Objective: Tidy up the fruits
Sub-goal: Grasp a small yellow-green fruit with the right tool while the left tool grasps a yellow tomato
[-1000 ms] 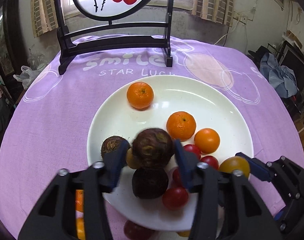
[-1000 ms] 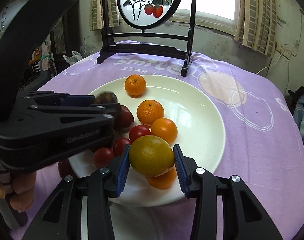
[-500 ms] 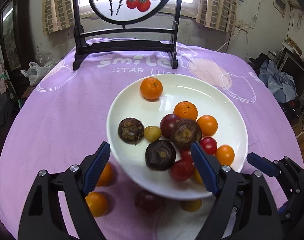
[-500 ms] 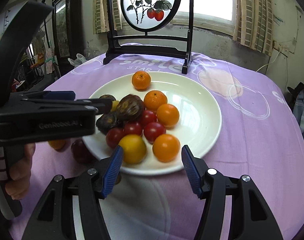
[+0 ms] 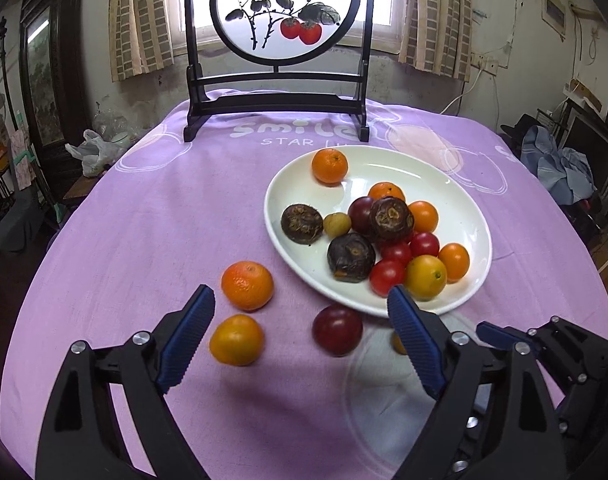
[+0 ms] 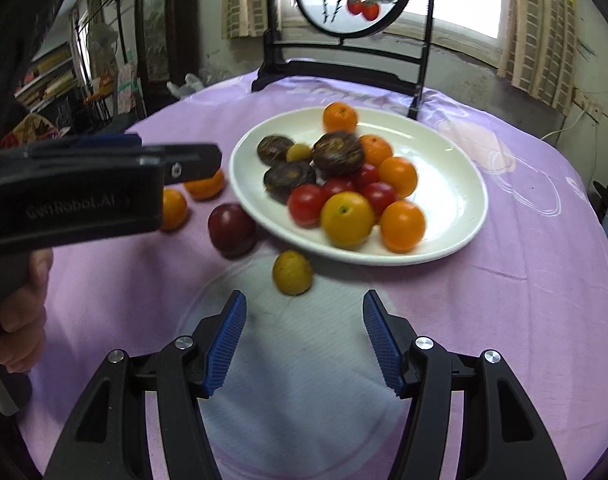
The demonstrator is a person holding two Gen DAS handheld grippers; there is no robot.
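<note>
A white plate [image 5: 464, 184] on the purple cloth holds mandarins, cherry tomatoes, a plum and three dark brown chestnut-like fruits [image 5: 391, 213]. On the cloth near the plate's front-left lie a mandarin [image 5: 247, 285], an orange-yellow fruit [image 5: 236, 339], a dark plum [image 5: 337, 329] and a small yellow fruit [image 6: 292, 272]. My left gripper [image 5: 300, 312] hovers over these loose fruits. Its jaws are opening and the pads touch nothing. My right gripper [image 6: 304, 308] stands open and holds nothing, just short of the small yellow fruit.
A black-framed round painted screen [image 5: 280, 40] stands at the table's far edge. The purple cloth [image 5: 144, 220] drops away at the round table's rim on all sides. A hand [image 6: 20, 320] holds the left gripper at the left of the right wrist view.
The left gripper let go of a dark brown fruit and the right let go of a yellow-orange fruit; both now lie on the plate. Both grippers opened and drew back, the left also leftward.
</note>
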